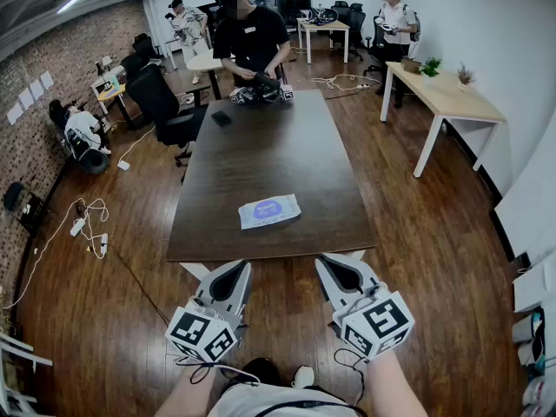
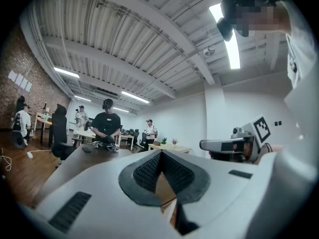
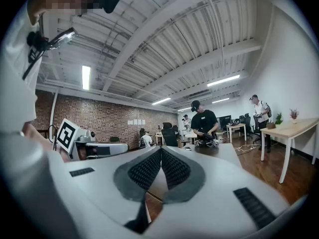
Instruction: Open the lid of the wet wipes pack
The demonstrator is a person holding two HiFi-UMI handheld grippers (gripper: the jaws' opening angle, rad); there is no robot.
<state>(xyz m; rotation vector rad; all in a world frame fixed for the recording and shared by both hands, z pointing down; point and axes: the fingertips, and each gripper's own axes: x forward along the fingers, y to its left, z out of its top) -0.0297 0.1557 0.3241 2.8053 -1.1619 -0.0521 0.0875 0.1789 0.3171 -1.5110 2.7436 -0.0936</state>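
The wet wipes pack (image 1: pixel 269 210), white with a blue-purple label, lies flat on the dark brown table (image 1: pixel 261 150) close to its near edge. Its lid lies flat. My left gripper (image 1: pixel 236 272) and right gripper (image 1: pixel 334 266) hover side by side off the near edge of the table, short of the pack. Both are shut with nothing between the jaws. In the left gripper view the left gripper (image 2: pixel 160 156) has its tips meeting, and the right gripper (image 2: pixel 234 144) shows at the side. The right gripper view shows the right gripper (image 3: pixel 160 152) shut too.
At the table's far end a person (image 1: pixel 250 37) in black handles equipment (image 1: pixel 259 92), with a dark phone (image 1: pixel 221 118) nearby. Black office chairs (image 1: pixel 165 102) stand to the left. A light wooden desk (image 1: pixel 447 102) is at the right. Cables (image 1: pixel 87 224) lie on the wood floor.
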